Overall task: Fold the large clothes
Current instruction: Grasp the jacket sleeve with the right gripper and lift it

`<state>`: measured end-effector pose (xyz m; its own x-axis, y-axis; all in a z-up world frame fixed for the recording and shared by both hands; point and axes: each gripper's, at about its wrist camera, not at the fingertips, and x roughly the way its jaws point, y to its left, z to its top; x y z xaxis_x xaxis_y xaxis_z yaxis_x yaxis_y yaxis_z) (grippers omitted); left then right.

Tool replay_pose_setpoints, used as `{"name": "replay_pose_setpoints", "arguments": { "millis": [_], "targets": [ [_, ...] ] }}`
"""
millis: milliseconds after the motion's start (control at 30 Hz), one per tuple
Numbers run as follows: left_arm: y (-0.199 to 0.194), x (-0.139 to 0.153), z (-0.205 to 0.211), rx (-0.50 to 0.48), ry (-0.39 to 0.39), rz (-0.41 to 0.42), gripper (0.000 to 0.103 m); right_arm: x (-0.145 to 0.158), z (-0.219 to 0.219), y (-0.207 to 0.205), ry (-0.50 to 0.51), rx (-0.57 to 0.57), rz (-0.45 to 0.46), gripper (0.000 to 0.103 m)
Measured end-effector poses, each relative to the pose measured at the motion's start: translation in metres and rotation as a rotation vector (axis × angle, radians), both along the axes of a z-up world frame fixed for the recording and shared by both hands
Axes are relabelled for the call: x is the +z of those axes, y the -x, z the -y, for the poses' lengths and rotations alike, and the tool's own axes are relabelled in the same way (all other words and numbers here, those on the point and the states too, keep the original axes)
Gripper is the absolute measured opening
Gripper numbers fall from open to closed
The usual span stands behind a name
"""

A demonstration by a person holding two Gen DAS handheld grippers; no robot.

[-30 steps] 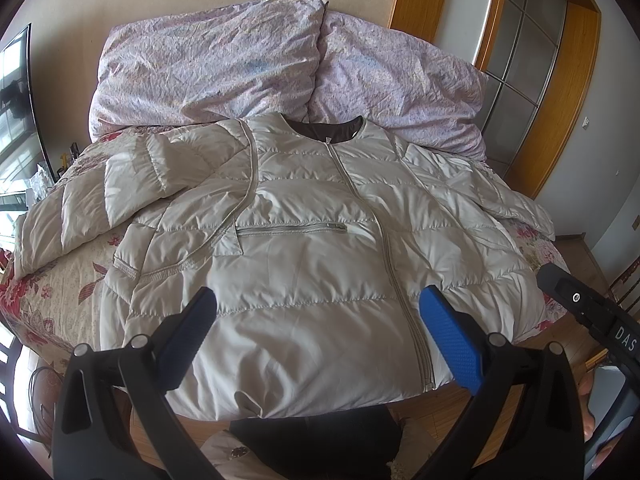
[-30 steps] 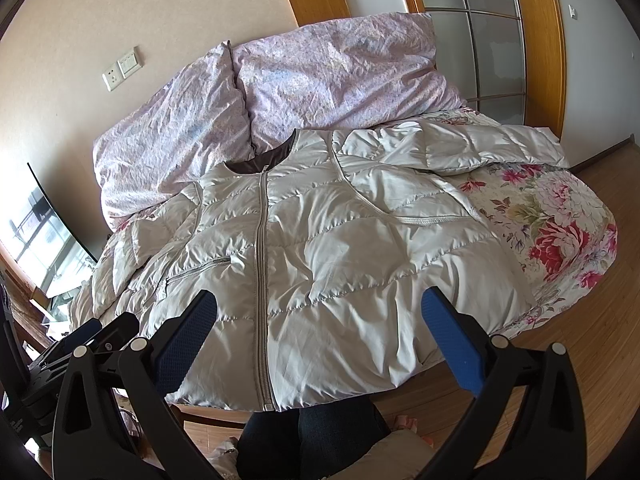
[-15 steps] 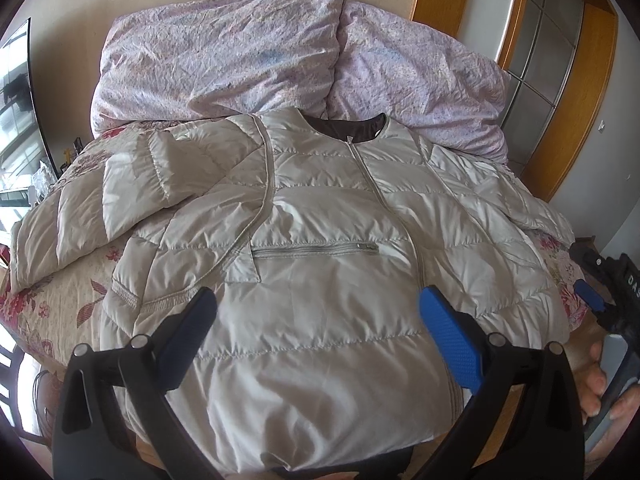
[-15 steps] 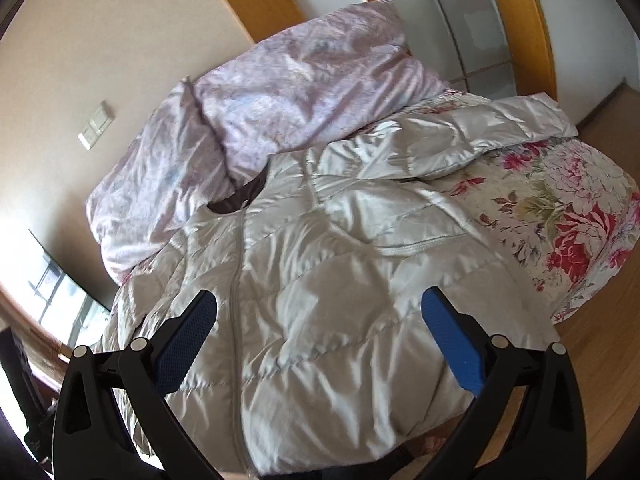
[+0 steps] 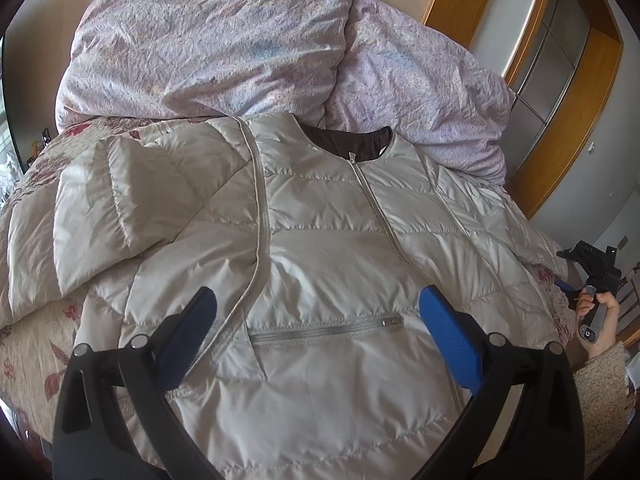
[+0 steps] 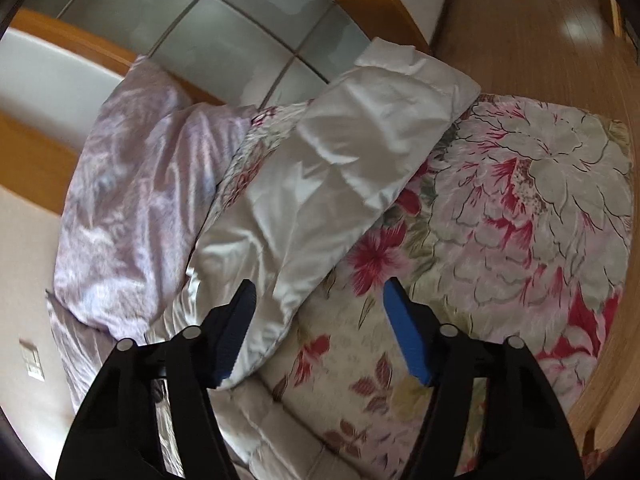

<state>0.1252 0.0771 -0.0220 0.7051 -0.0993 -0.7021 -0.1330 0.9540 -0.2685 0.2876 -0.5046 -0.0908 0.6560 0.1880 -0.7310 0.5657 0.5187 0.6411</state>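
Note:
A cream quilted jacket [image 5: 320,248] lies face up and zipped on the bed, collar toward the pillows. Its left sleeve [image 5: 120,208] is bent over beside the body. My left gripper [image 5: 316,300] hovers open above the chest, just over the pocket zip [image 5: 324,326], with nothing between its fingers. In the right wrist view the other sleeve [image 6: 340,168] runs from the bed's edge down toward me. My right gripper [image 6: 318,292] is over the sleeve's lower part with its jaws closing. The sleeve's edge lies between them, beside the left finger [image 6: 236,320]. A gap shows at the right pad.
Two lilac pillows [image 5: 208,52] [image 5: 420,92] stand against the wall at the head. A floral bedspread [image 6: 520,208] covers the bed, with wooden floor [image 6: 520,40] beyond its edge. A wood-framed sliding door [image 5: 560,80] stands to the right. A person's hand [image 5: 600,312] holds the right gripper's handle.
My left gripper moved forward over the jacket, from the hem to the chest. The right gripper swung right from the jacket's body to the far sleeve, and its jaws narrowed.

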Motion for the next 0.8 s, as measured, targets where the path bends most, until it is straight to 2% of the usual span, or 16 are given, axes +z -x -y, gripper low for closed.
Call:
{"name": "replay_pose_setpoints", "arguments": {
  "millis": [67, 167, 333, 433, 500, 567, 667, 800],
  "targets": [
    [-0.006, -0.004, -0.007, 0.000, 0.040, 0.012, 0.101, -0.012, 0.015, -0.010, -0.043, -0.048, -0.015, 0.051],
    [-0.013, -0.008, -0.016, 0.012, 0.086, 0.023, 0.101, -0.025, 0.031, -0.016, -0.090, -0.103, -0.025, 0.044],
    [-0.019, -0.015, -0.022, 0.030, 0.079, 0.029, 0.101, -0.026, 0.039, -0.025, -0.043, -0.154, -0.021, 0.043],
    [-0.023, -0.020, -0.026, 0.032, 0.079, 0.022, 0.101, -0.026, 0.037, -0.034, 0.005, -0.151, -0.045, 0.033],
    [-0.023, -0.023, -0.030, 0.033, 0.095, 0.019, 0.101, -0.023, 0.032, -0.038, 0.063, -0.141, -0.062, 0.017],
    [-0.023, -0.026, -0.036, 0.038, 0.120, 0.017, 0.101, -0.013, 0.026, -0.042, 0.151, -0.127, -0.072, 0.011],
    [-0.021, -0.028, -0.044, 0.052, 0.143, 0.015, 0.101, 0.012, 0.012, -0.050, 0.314, -0.097, -0.078, 0.008],
    [-0.015, -0.027, -0.052, 0.091, 0.128, 0.038, 0.101, 0.067, -0.033, -0.063, 0.542, 0.000, 0.024, 0.007]
  ]
}}
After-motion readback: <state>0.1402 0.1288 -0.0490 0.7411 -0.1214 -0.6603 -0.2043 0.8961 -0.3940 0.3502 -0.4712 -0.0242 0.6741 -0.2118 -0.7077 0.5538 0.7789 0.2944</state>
